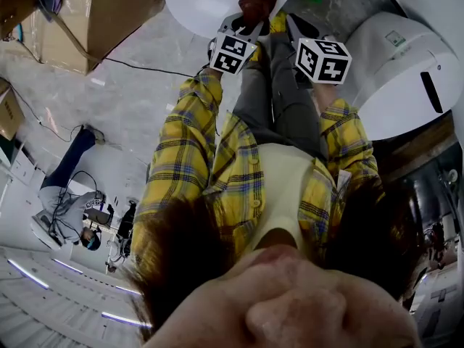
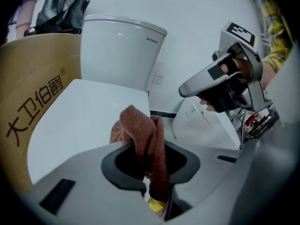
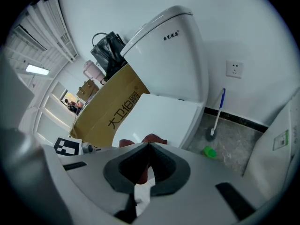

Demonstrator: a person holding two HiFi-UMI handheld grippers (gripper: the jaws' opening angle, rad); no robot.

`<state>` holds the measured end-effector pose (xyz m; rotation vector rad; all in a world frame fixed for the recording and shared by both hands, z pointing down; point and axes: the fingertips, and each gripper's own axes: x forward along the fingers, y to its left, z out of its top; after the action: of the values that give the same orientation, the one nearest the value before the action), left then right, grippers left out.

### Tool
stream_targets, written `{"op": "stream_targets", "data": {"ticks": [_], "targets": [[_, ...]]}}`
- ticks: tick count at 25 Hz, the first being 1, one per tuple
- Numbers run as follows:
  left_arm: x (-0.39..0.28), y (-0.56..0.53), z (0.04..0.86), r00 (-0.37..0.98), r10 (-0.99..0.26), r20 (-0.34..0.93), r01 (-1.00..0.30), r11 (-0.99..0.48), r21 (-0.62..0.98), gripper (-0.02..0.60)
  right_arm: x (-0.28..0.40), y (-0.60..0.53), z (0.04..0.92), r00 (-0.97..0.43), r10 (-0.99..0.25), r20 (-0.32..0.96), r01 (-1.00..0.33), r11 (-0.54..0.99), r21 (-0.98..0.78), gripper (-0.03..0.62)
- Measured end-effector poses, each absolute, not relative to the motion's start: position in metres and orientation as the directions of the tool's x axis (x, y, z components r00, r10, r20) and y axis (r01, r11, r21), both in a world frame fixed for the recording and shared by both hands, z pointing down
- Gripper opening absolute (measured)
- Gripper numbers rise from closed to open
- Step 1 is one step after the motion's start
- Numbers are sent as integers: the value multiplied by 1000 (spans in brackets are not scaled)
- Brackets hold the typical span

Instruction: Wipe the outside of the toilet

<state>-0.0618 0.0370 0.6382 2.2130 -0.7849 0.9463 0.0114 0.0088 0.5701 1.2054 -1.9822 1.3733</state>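
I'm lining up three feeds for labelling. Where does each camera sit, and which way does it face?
Head view: on the person's head, facing steeply down at the toilet lid; plaid sleeves, left gripper, right gripper and brown cloth show.
Left gripper view: on the left gripper, facing lid and tank along jaws shut on the cloth; the right gripper shows.
Right gripper view: on the right gripper, jaws together, facing tank, cardboard box, toilet brush; the left gripper's marker cube shows.
Both gripper views share lid, tank, cloth.
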Motion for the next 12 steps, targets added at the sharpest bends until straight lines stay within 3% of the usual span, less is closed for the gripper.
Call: {"op": "stream_targets", "data": {"ticks": [6,12], "targets": [[-45,50,629,615,-252,747,-666,-674,321,95,14,7,568,-521,-417,745,-844,123,-521,26],[-57,37,596,644,-328,692,-669,-680,300,96,20,5,564,-511,-438,740,-848,113,-518,26]]}}
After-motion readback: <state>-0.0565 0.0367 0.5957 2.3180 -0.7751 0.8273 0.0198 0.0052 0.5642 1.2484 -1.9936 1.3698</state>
